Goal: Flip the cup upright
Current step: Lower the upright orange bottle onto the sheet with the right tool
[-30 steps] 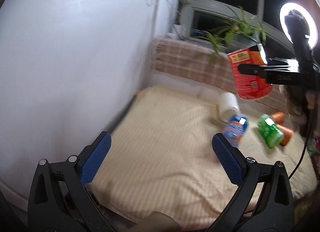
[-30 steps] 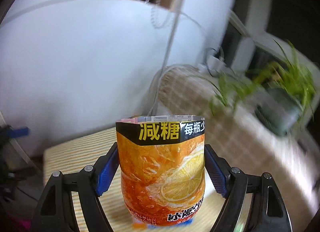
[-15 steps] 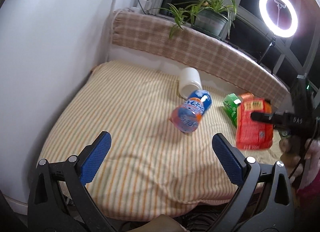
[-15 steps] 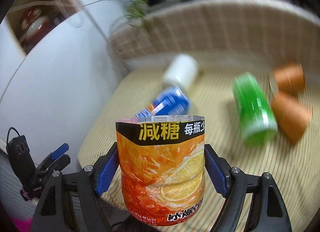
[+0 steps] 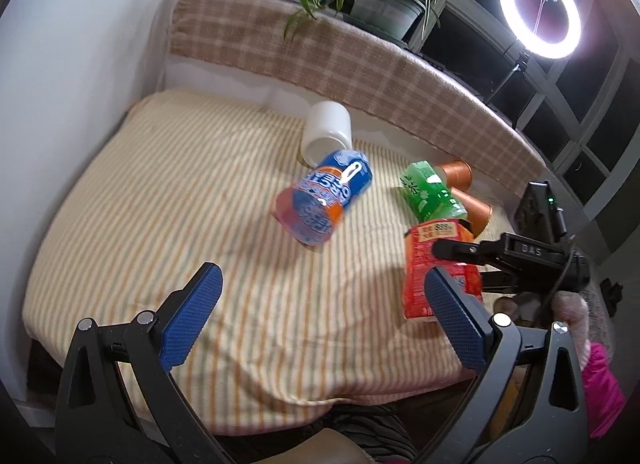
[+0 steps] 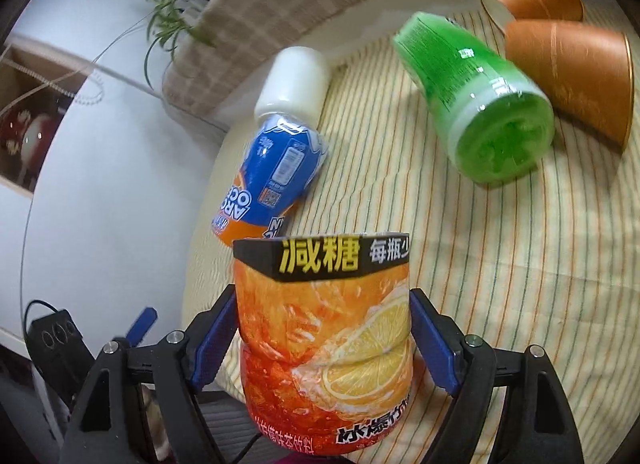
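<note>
Right wrist view: the right claw [image 6: 323, 348] grips the orange cup [image 6: 324, 344] by its sides, mouth up, near the bed's [image 5: 200, 192] right front corner. The left claw [image 5: 320, 320] hangs open over the front edge. A blue cup [image 5: 324, 200] and green cup [image 5: 434, 194] lie mid-bed.

The left wrist view looks from above the near edge of the bed [image 5: 168, 200] toward its far edge, taking in the whole striped cover. The right wrist view sits low at the right edge, close to the orange cup [image 6: 324, 344], facing the far left corner. Both views share the blue cup [image 5: 324, 204] [image 6: 272, 180] and green cup [image 5: 430, 192] [image 6: 480, 104].
</note>
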The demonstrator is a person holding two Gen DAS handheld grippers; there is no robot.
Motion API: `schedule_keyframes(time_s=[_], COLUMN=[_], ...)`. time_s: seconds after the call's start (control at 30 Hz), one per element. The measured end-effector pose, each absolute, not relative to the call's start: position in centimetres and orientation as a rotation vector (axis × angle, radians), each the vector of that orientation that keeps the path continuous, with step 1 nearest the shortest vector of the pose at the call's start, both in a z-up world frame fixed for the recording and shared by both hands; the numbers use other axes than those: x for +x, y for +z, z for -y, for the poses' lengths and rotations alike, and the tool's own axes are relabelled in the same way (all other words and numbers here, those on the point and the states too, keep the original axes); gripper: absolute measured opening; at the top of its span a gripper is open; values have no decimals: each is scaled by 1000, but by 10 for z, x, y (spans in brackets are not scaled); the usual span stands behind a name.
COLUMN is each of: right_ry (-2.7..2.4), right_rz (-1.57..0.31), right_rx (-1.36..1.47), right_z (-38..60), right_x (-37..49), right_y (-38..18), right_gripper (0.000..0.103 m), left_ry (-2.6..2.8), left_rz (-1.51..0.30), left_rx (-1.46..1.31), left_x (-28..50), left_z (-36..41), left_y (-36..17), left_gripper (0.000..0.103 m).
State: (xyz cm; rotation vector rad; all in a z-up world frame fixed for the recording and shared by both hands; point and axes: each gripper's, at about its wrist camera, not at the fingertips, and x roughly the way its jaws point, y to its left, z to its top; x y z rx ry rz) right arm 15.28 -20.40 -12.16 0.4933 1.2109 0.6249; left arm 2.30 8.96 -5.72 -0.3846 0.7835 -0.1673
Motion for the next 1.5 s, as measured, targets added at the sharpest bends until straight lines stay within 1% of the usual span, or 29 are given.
schedule_keyframes(time_s=[0.07, 0.1, 0.13, 0.17, 0.33, 0.5, 0.73, 0.87, 1.07, 1.33, 1.37, 1.43, 1.5], right_ry=[616, 609, 605, 610, 624, 575, 442, 376, 315, 290, 289, 291, 289], right_rz=[-1209, -1209, -1209, -1207, -1161, -1053, -933, -924, -918, -909, -908, -910, -913], right_rx=[484, 474, 470, 474, 500, 465, 481, 546, 607, 600, 598, 597, 599], right_z=[204, 205, 206, 207, 223, 251, 306, 340, 372, 382, 383, 383, 382], right_x=[154, 155, 154, 154, 144, 114, 63, 47, 34, 26, 25, 24, 24], right_y=[-123, -124, -124, -124, -117, -95, -81, -88, -99, -101, -101, -102, -103], right_gripper=[86, 88, 92, 92, 93, 93, 95, 95, 95, 95, 95, 95, 95], left_ry=[-176, -178, -180, -186, -224, -257, -313, -335, -331, -305, -302, -297, -298], left_rz=[-798, -803, -808, -813, -854, -911, -1034, -1096, -1146, -1186, -1188, -1197, -1208], left_rx=[-392, -394, -397, -399, -421, -469, -630, -719, -727, -696, -692, -686, -683], left_x=[26, 26, 27, 29, 41, 60, 97, 118, 138, 151, 152, 154, 156], left_z=[-87, -86, -85, -83, -74, -58, -34, -17, 9, 23, 24, 26, 28], left_y=[-57, -57, -57, -57, -58, -63, -79, -89, -101, -115, -116, -118, -121], left_gripper=[102, 102, 102, 102, 102, 102, 102, 102, 102, 102, 102, 96, 94])
